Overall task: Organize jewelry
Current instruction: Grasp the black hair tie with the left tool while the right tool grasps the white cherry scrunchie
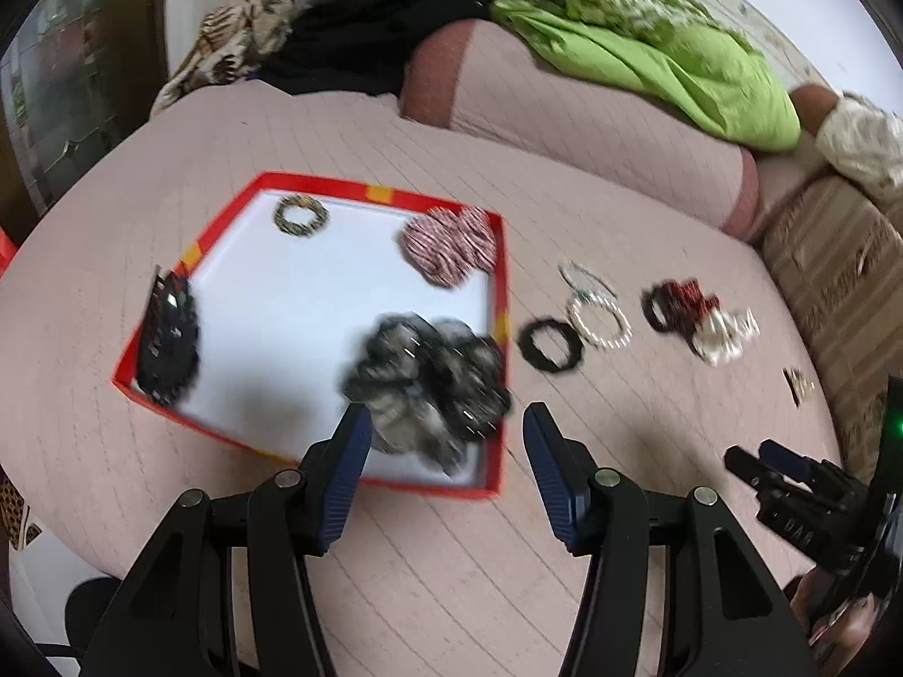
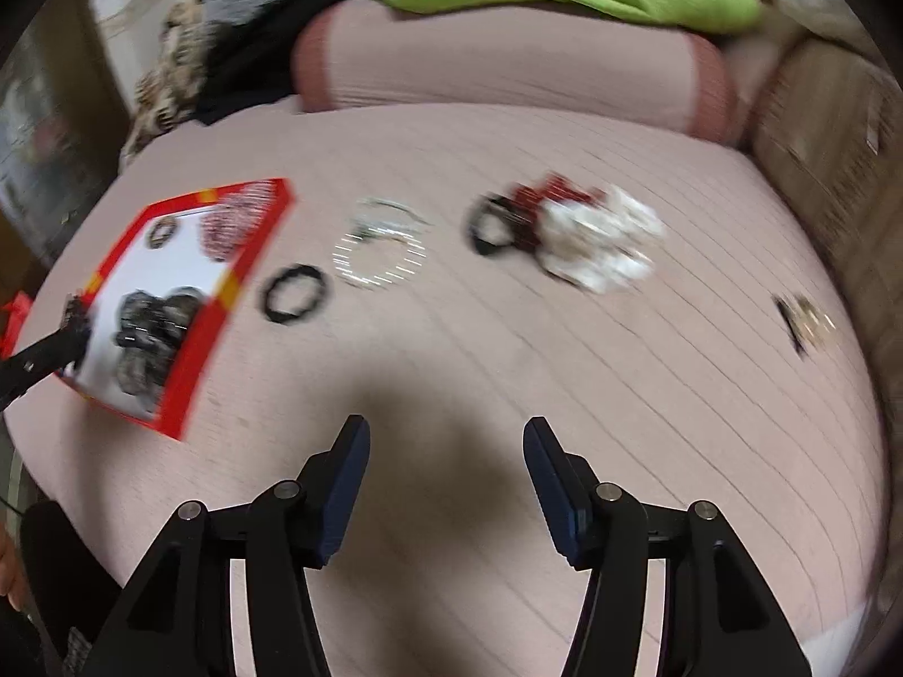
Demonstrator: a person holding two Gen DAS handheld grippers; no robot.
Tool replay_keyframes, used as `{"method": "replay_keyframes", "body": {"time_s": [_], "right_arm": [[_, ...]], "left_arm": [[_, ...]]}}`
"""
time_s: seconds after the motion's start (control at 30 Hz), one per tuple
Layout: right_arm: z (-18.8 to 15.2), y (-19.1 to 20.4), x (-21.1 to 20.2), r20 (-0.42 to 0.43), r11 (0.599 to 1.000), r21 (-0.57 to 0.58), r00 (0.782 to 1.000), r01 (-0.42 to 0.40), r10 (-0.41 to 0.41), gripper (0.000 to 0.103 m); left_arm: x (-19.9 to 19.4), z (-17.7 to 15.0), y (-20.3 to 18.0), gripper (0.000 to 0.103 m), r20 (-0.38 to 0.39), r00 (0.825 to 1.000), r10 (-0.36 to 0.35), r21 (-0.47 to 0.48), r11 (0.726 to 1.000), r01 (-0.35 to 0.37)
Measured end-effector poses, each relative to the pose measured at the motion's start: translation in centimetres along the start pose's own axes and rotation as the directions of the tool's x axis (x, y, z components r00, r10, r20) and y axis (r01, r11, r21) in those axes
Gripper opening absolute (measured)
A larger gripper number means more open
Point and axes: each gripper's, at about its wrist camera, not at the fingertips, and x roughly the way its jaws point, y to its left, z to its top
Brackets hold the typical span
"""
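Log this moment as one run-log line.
left gripper: open, empty, over red tray corner | right gripper: open, empty, over quilt | in tray: dark scrunchie | outside: black ring, pearl bracelet

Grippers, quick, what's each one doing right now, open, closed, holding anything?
Left gripper: open, nothing between its jaws.
Right gripper: open, empty.

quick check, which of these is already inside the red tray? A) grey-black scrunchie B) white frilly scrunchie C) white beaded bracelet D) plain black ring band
A: the grey-black scrunchie lies on the white floor of the red tray, while the plain black band, white beaded bracelet and white frilly scrunchie sit on the pink quilt outside it.
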Motion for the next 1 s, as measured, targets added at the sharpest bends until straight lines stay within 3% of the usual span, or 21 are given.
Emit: {"method": "replay_keyframes", "body": {"time_s": [0.3,0.57,0.73,1.0], "right_arm": [[-2.8,-7.4,-0.5,-0.022,0.986,0.149,0.998,0.068,-0.066,0.061],[-3.3,-9.4,0.3,-0.022,0.978,0.199,0.998,0.055,-0.051,0.061],[-3.0,-10.0,1.3,-0.026,0.977,0.210,0.999,0.044,-0.039,0.061],[-0.6,-10.2,2.7,0.011,0.977,0.212,1.000,-0.014,0.012,0.061]], "left_arm": [[0.5,-1.4,-5.0,0.055,-0.017,1.000,-0.024,0.131,0.991,0.026],[3.9,-0.8,-8.6,0.055,-0.057,0.997,-0.057,0.252,0.965,0.069],[6.7,0.6,-9.6,0.055,-0.097,0.993,-0.074,0.248,0.964,0.096],[10.8,2.8,-9.4,0.055,-0.131,0.990,-0.053,0.199,0.977,0.078]]}}
